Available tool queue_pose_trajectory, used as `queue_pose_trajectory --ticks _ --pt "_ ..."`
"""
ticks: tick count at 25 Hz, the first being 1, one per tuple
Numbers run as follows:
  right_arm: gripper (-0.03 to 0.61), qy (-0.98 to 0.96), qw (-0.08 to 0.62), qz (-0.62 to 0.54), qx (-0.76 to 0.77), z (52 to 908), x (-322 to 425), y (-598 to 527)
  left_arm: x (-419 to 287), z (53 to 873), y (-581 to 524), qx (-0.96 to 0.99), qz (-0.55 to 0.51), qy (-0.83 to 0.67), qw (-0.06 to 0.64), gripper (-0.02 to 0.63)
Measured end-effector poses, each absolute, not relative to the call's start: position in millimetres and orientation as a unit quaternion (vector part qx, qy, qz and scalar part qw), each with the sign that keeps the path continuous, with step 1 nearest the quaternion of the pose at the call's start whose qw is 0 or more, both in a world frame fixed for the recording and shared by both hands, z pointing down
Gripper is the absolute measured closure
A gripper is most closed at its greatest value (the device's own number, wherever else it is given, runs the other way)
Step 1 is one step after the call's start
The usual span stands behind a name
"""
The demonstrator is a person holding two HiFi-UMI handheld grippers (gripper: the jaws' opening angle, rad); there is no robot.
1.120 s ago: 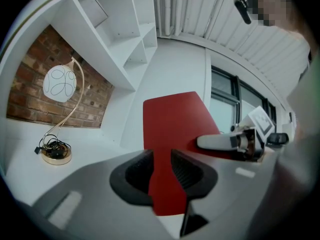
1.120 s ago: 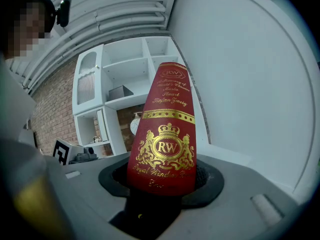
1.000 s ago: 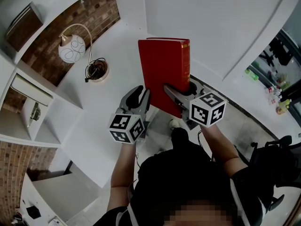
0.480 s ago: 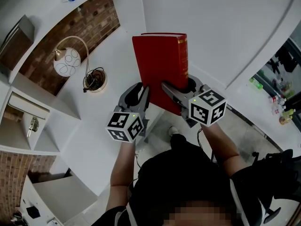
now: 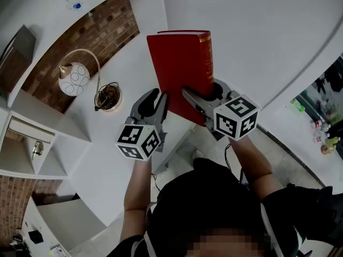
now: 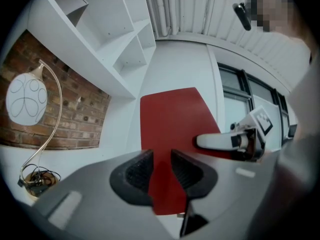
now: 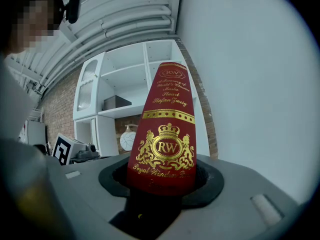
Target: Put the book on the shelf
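Book (image 5: 179, 68) hanging in air above bench (image 5: 102, 154), 12 o'clock of grippers. Left gripper (image 5: 159, 101) fingers pinching cover edge; right gripper (image 5: 202, 92) fingers clamping spine. Shelf (image 5: 51, 167) sitting 9 o'clock. Best: carrying book upright, squeezing evenly, clearing lamp (image 5: 74, 78).

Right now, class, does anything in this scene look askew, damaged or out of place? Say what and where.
Nothing is spilled or damaged. The red book is held between the left hand-held gripper and the right hand-held gripper. Only the lamp cord looks untidy, bunched in a tangle.
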State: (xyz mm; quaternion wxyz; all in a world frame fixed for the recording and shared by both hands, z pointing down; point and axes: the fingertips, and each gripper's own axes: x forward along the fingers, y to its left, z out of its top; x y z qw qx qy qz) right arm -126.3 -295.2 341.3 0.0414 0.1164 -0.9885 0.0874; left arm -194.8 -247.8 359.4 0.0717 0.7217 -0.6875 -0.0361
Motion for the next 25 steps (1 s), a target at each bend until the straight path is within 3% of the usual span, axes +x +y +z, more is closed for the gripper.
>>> queue_pose_trajectory --ticks 25 --pt "0.35 -0.999 -0.006 0.009 0.053 246 -186 -381 -233 279 -323 0.685 -0.032 -0.728 -0.002 0.506"
